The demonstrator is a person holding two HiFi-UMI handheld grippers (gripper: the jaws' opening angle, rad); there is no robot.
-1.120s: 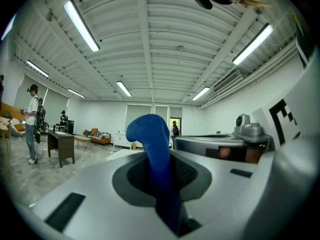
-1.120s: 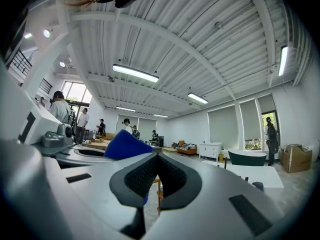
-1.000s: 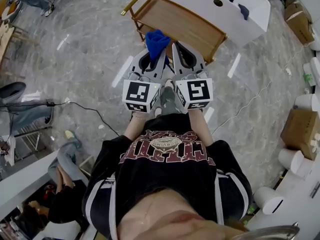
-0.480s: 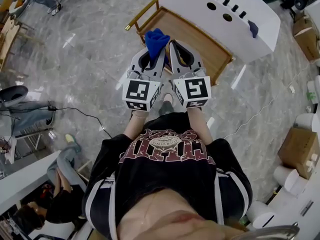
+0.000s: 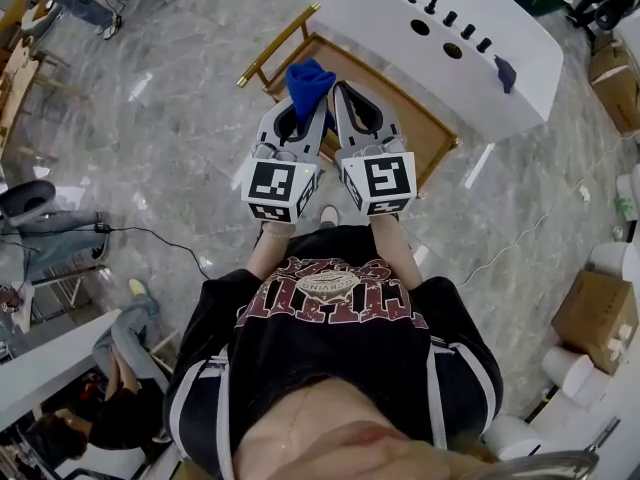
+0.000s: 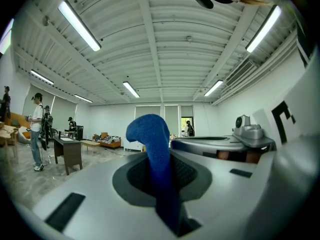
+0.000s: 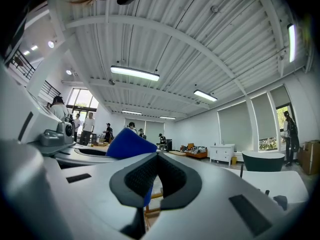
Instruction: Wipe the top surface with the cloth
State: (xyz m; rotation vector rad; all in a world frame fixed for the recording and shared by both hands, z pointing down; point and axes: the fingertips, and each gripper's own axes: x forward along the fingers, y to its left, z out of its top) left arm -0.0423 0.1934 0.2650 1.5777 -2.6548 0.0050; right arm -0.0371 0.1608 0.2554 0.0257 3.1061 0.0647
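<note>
- The left gripper [image 6: 160, 156] was clamped on the blue cloth [image 5: 308, 78], which ran up between its closed jaws and curled over beyond the tips.
- The right gripper [image 7: 157, 156] had its jaws together at the tips with nothing between them.
- Both grippers were held side by side, almost touching, in front of the person's chest and pointing away, with the cloth just left of the right gripper's tips.
- The cloth hung in the air over the near left part of the wooden table [image 5: 410, 118], clear of its top.
- A white counter [image 5: 380, 18] stood just beyond the table, on its far right.
</note>
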